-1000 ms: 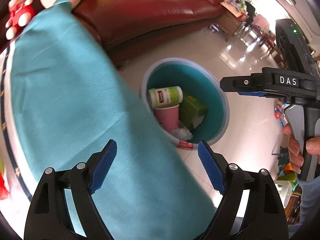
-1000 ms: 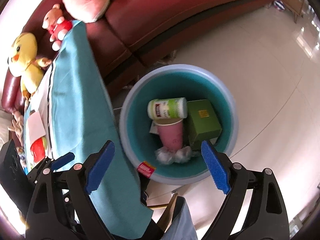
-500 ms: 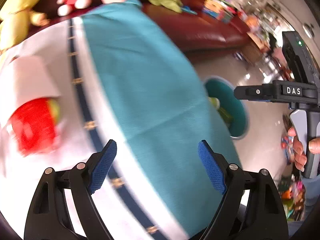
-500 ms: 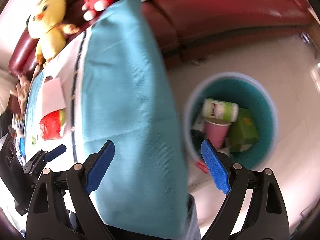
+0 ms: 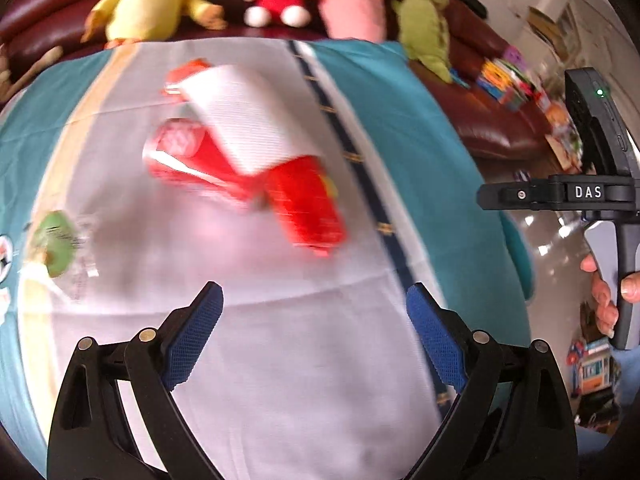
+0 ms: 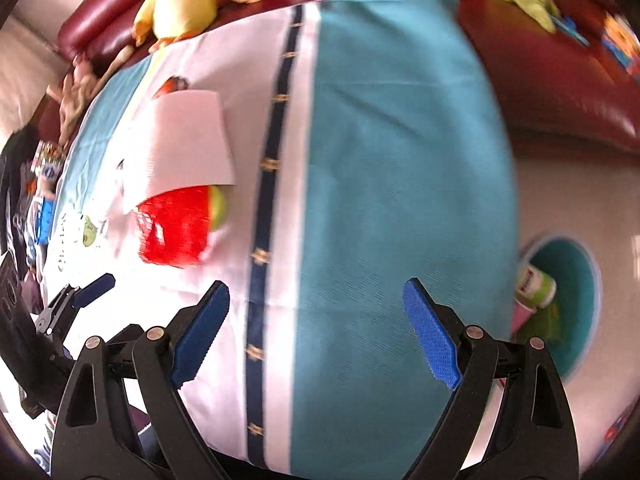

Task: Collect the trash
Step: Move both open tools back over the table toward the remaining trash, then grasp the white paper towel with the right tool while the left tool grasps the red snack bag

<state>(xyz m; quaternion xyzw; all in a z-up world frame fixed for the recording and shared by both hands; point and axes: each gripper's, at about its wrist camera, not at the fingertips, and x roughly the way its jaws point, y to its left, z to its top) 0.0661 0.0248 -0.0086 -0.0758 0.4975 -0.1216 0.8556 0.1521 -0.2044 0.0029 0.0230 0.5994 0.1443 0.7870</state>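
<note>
On the white and teal tablecloth lie a red snack packet, a red can-like wrapper and a white paper napkin partly over them; all are blurred. My left gripper is open and empty above the cloth, just short of the red packet. My right gripper is open and empty over the teal part of the cloth; the red packet and napkin are to its upper left. The teal trash bin on the floor at right holds a bottle, a pink cup and a green box.
Plush toys sit on a dark red sofa behind the table. A small green-labelled wrapper lies at the cloth's left. The right gripper's body hangs at the right. Glossy floor surrounds the bin.
Both grippers have swung left from the bin to the table. The red packet and napkin are now in front of the left gripper. Both stay open.
</note>
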